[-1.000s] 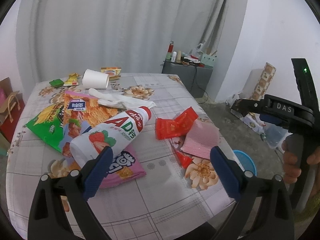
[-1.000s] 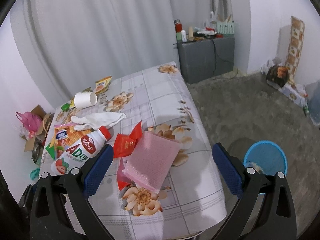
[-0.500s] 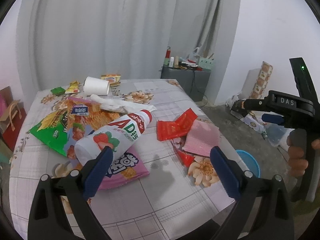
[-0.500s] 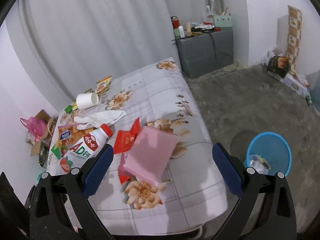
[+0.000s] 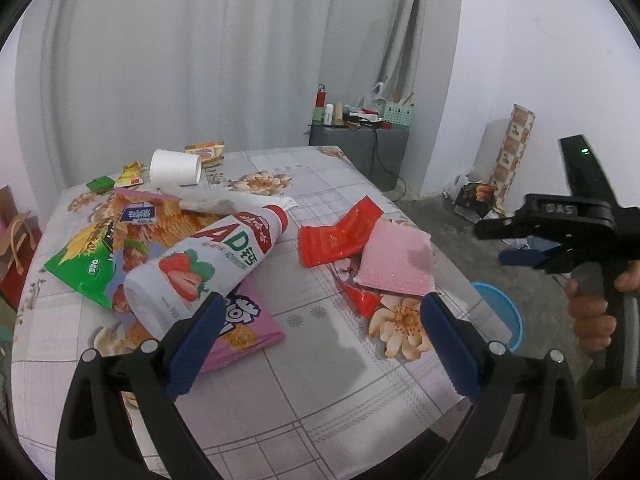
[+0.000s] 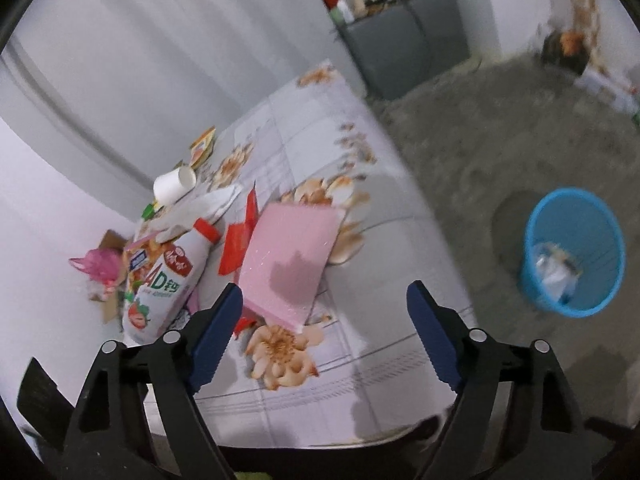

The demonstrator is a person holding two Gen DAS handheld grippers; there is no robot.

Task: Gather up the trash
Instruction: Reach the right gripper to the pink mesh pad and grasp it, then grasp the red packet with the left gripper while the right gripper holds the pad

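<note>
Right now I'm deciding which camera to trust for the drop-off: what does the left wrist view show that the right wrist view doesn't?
Only the left wrist view shows the right hand-held gripper from outside and the green snack bag. Only the right wrist view shows inside the blue trash basket, which already holds some trash. Both show the strawberry milk bottle, pink pad and paper cup on the table.

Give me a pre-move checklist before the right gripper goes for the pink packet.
1. Right gripper open and empty: ok.
2. Pink packet in front of it, top unobstructed: ok.
3. Red wrappers tucked under the packet's edge, may lift with it: not ok.
4. Left gripper open, apart from the packet: ok.
5. Blue bin upright on the floor beside the table, with room left: ok.
6. Packet's weight or stiffness: cannot tell.
</note>
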